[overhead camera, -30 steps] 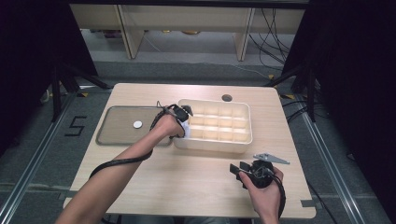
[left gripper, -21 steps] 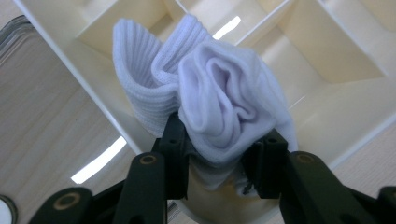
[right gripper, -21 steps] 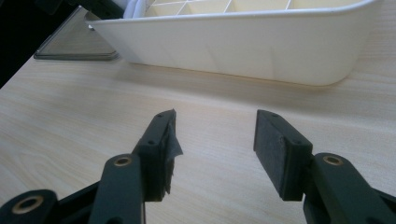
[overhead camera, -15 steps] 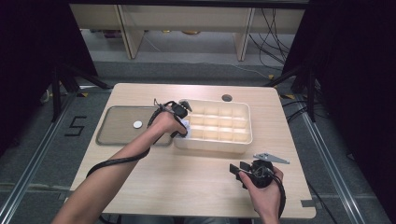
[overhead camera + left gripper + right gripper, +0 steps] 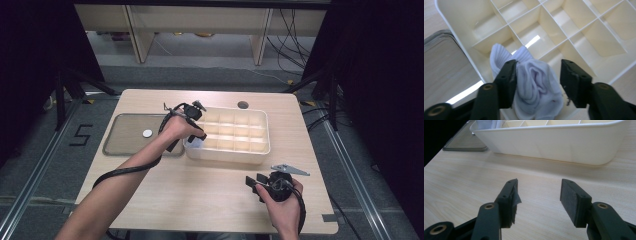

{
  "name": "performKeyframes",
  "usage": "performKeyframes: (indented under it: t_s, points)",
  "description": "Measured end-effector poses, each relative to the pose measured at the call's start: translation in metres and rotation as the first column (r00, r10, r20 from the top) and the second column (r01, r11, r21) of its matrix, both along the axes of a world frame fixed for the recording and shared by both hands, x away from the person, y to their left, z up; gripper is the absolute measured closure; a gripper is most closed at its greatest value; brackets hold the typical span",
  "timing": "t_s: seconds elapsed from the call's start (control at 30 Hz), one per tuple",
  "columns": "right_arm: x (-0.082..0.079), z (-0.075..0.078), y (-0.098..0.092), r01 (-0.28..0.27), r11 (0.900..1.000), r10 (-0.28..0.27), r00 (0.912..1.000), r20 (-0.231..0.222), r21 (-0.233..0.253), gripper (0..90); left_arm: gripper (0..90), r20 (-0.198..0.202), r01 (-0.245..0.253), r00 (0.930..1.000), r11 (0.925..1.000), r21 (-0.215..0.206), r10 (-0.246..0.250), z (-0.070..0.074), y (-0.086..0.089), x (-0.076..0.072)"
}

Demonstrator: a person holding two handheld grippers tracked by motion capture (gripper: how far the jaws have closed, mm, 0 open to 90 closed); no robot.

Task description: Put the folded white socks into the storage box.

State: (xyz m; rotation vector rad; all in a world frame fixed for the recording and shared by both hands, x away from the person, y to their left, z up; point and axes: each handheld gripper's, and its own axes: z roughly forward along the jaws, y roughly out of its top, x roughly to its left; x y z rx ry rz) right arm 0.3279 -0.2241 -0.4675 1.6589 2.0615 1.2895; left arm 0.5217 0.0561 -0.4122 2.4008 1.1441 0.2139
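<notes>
A white sock [image 5: 534, 85] lies bunched in the near-left corner compartment of the cream divided box [image 5: 454, 15]. My left gripper [image 5: 537, 75] stands open over it; the sock rests against one jaw and there is a gap to the other. From the high view, the left gripper [image 5: 196, 134] points down into the left end of the box [image 5: 265, 135], where a bit of the sock [image 5: 195, 143] shows. My right gripper [image 5: 539, 195] is open and holds nothing, low over the table in front of the box [image 5: 561, 142]. The high view places the right gripper [image 5: 255, 182] near the front right.
A flat grey tray [image 5: 125, 145] lies left of the box with a small white round thing [image 5: 147, 133] on it. The tray's corner [image 5: 466, 142] shows in the right gripper view. A round hole [image 5: 243, 105] sits in the tabletop behind the box.
The left hand has shifted a little farther over the box's left end. The right hand and its gripper have stayed where they were.
</notes>
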Motion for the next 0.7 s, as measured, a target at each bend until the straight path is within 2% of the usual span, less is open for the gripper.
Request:
performKeyframes:
  t_s: [0.07, 0.13, 0.17, 0.23, 0.27, 0.3, 0.4, 0.63, 0.7]
  points:
    - [-0.001, 0.001, 0.0, 0.005, 1.0, -0.004, 0.9999, -0.014, 0.016, 49.1, 55.0, 0.014, 0.017, 0.9998, 0.9993, 0.034, -0.017, -0.002, 0.0, 0.001]
    - [-0.002, 0.002, 0.0, 0.012, 1.0, -0.011, 0.9996, -0.025, 0.022, 49.1, 62.2, 0.022, 0.021, 0.9995, 0.999, 0.04, -0.021, -0.004, 0.001, 0.001]
    - [-0.001, 0.001, -0.002, -0.004, 1.0, 0.004, 1.0, 0.003, -0.002, 49.1, 64.5, 0.029, 0.031, 0.999, 0.9982, 0.051, -0.032, -0.004, 0.001, 0.001]
    - [-0.001, 0.001, -0.003, -0.003, 1.0, 0.003, 1.0, 0.004, -0.003, 49.1, 70.6, 0.033, 0.05, 0.998, 0.9962, 0.072, -0.053, -0.004, 0.0, 0.0]
    - [-0.001, 0.001, -0.004, 0.003, 1.0, -0.003, 1.0, 0.001, -0.019, 49.1, 72.6, 0.034, 0.06, 0.9974, 0.9945, 0.086, -0.063, -0.004, 0.0, 0.0]
    - [-0.001, 0.0, -0.003, -0.001, 1.0, 0.001, 1.0, 0.006, -0.005, 49.1, 75.5, 0.03, 0.055, 0.9979, 0.9946, 0.088, -0.058, -0.004, -0.001, -0.001]
    - [-0.001, 0.001, -0.003, 0.0, 1.0, 0.0, 1.0, 0.007, -0.007, 49.1, 76.8, 0.03, 0.071, 0.9968, 0.9918, 0.106, -0.074, -0.006, -0.001, -0.001]
    - [-0.001, 0.0, -0.003, -0.004, 1.0, 0.004, 1.0, -0.002, 0.001, 49.2, 78.6, 0.032, 0.067, 0.997, 0.9903, 0.122, -0.071, -0.011, 0.0, -0.005]
    - [-0.001, 0.0, -0.003, -0.006, 1.0, 0.006, 1.0, 0.005, 0.0, 49.2, 78.8, 0.046, 0.075, 0.9956, 0.9884, 0.132, -0.081, -0.012, -0.001, -0.006]
